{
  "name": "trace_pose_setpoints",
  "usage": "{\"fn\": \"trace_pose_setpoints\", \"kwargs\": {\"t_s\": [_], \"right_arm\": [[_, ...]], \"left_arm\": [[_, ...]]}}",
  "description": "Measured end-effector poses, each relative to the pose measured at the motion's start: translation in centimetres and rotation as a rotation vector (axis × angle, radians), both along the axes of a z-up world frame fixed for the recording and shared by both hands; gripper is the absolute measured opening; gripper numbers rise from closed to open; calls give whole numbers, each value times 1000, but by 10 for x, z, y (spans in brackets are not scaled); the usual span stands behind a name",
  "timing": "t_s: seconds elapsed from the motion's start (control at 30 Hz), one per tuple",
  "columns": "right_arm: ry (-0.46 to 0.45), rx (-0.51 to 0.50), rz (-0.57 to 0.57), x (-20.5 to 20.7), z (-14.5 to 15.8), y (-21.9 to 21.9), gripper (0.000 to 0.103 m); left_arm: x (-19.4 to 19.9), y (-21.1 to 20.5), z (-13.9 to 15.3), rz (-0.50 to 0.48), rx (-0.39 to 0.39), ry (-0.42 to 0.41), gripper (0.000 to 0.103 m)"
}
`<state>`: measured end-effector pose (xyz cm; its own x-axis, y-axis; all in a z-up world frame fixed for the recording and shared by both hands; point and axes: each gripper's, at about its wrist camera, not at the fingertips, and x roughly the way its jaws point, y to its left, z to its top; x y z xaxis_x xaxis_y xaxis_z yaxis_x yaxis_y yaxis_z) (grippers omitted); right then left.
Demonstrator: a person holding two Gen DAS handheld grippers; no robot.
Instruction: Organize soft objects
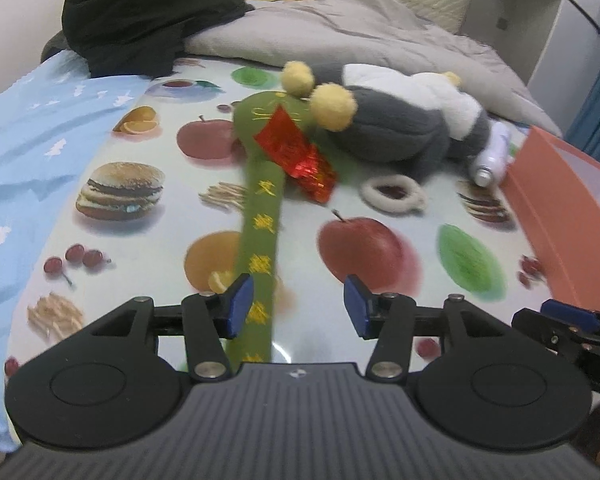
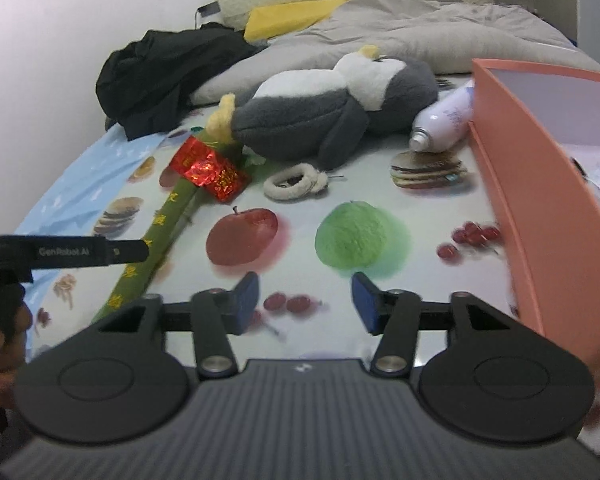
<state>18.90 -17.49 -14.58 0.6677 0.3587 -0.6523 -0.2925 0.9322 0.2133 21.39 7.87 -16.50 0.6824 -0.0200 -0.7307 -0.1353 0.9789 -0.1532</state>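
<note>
Left gripper [image 1: 298, 304]: jaws are being held apart, nothing pressed between the blue pads. The tail of the green plush snake [image 1: 260, 216] is lying just inside the left pad, running up the frame from under the gripper toward its head; whether the pad is touching the fabric cannot be told.

Right gripper [image 2: 305, 300]: jaws are being held apart over bare cloth, nothing between them.

The food-print cloth [image 1: 140, 216] is being used as the working surface, spread over a bed.

Green plush snake: stretched lengthwise, yellow characters along the body, two yellow pom-poms at the head end. A red foil packet [image 1: 296, 152] is lying across its neck.

Grey-and-white plush penguin [image 2: 324, 108]: lying on its side behind the snake's head, touching it.

Cream hair scrunchie [image 2: 296, 182]: lying flat on the cloth just in front of the penguin.

White spray can [image 2: 444, 120]: lying on its side, wedged between the penguin and the pink box [image 2: 540, 184], which is standing open at the right edge of the cloth.

Behind: a black garment [image 1: 140, 16] is heaped at the far left, a grey duvet [image 1: 360, 28] is bunched at the back, a yellow cloth [image 2: 292, 16] is showing beyond it.
</note>
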Motion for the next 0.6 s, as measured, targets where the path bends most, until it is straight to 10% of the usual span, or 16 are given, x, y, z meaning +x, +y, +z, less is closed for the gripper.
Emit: {"fn": "trace_pose_setpoints", "kwargs": {"t_s": [0.6], "right_arm": [[-13, -95, 108, 127, -58, 46, 76]], "left_arm": [[115, 25, -24, -45, 69, -49, 64]]}}
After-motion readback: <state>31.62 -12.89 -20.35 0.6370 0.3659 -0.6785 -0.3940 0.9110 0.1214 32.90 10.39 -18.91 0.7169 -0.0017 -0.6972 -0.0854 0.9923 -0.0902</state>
